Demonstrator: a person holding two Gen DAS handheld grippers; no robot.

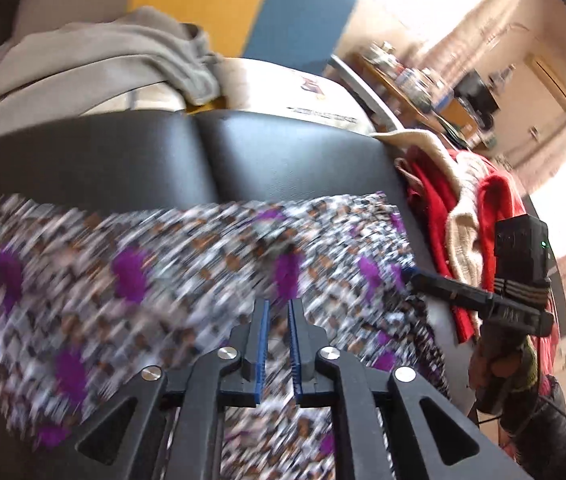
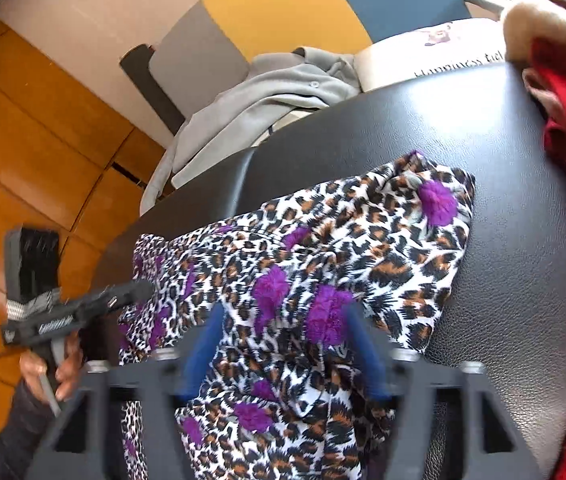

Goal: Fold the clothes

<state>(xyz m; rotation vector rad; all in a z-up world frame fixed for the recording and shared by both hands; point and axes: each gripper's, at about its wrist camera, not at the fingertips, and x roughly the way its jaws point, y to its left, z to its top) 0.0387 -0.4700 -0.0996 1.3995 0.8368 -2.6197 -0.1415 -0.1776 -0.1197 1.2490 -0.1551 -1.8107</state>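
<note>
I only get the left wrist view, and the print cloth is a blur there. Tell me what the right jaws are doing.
Observer: The right gripper has its jaws wide apart over the leopard-print garment, with nothing clamped.
Operator: Describe how the cloth lies.
Observer: It lies rumpled on the black cushion, with one corner pointing toward the far edge.
Operator: Say what is past the cushion's left edge.
Observer: An orange wooden floor.
</note>
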